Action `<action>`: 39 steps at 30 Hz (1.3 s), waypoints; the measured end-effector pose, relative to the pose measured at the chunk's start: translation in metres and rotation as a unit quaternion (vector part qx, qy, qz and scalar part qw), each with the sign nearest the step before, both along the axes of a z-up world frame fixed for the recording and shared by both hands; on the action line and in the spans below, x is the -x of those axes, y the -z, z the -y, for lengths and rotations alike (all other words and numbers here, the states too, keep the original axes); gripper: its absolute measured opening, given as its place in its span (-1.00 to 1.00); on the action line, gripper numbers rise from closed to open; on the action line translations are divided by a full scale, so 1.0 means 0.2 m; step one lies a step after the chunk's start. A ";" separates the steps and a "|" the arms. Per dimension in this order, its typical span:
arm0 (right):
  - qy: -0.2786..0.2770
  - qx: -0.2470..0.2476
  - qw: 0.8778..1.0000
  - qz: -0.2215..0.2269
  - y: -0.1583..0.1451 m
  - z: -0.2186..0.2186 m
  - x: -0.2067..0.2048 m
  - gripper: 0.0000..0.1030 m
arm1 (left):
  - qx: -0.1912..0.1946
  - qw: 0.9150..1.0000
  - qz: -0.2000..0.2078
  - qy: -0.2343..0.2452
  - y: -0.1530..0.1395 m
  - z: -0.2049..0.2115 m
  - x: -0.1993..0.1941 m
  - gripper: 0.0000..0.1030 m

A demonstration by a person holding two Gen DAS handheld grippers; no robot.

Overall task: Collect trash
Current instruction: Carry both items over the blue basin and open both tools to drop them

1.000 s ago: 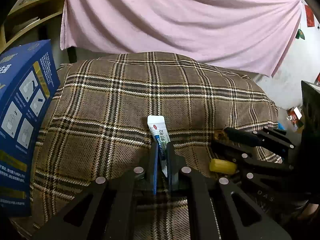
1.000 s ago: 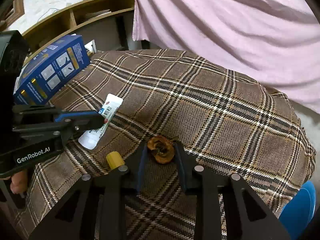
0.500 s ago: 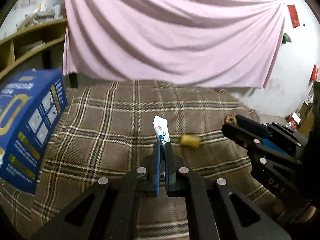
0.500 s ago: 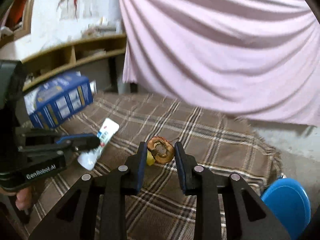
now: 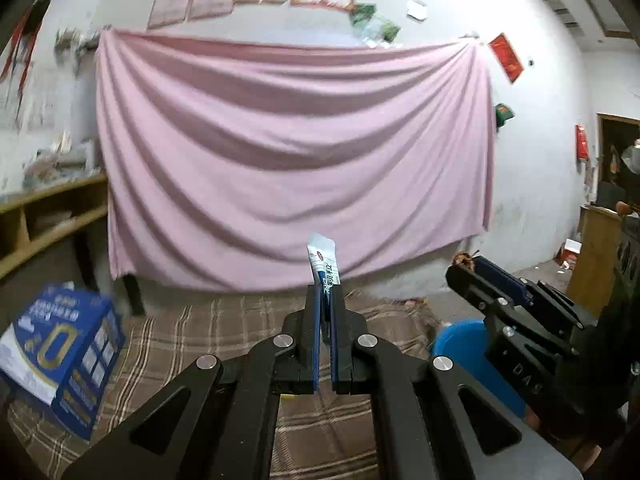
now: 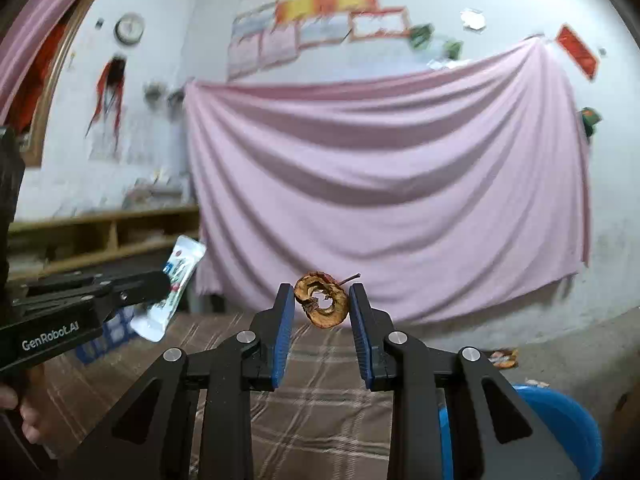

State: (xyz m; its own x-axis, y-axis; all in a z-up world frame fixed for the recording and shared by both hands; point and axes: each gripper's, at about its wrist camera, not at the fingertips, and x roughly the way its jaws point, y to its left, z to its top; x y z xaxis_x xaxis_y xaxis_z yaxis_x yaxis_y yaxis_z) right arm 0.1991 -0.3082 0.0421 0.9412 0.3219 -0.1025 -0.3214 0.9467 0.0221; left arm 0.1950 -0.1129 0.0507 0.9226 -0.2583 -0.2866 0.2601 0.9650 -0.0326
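The left claw (image 5: 325, 300) is clenched tight on a flat white tube (image 5: 323, 260), which sticks up above the plaid bed (image 5: 224, 328). The right claw (image 6: 322, 304) pinches a brown dried fruit ring (image 6: 322, 300) between its blue pads, up in the air. A blue bin (image 6: 560, 420) sits low on the right.

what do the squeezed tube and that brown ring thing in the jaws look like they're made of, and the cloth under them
Tube: looks like soft glossy plastic or laminate, flattened, with a crimped end and printed label.
Brown ring: seems organic, probably a dried fruit slice; matte, wrinkled, with a stem and a hollow middle.
Plaid cloth: woven fabric, matte, with a visible weave and folds.
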 end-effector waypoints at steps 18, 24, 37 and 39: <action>0.126 -0.024 0.989 0.070 -0.05 0.49 0.22 -0.49 | -0.019 0.991 0.067 0.116 -0.15 0.57 0.10 -0.96; 0.155 -0.033 0.986 0.053 -0.03 0.61 0.22 -0.48 | -0.017 0.989 0.052 0.139 -0.14 0.70 0.09 -0.96; 0.179 -0.025 0.984 -0.008 0.01 0.70 0.16 -0.48 | -0.015 0.985 -0.023 0.168 -0.05 0.79 -0.04 -0.96; 0.180 -0.017 0.983 -0.021 0.03 0.71 0.14 -0.48 | -0.016 0.985 -0.036 0.170 -0.04 0.80 -0.07 -0.96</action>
State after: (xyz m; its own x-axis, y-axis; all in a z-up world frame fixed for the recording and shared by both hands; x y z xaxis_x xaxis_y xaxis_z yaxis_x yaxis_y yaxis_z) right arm 0.1711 -0.4497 0.0362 0.9901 -0.0274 -0.1380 0.0362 0.9974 0.0621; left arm 0.2090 -0.2739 0.0585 0.7618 -0.5384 -0.3602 0.5662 0.8236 -0.0336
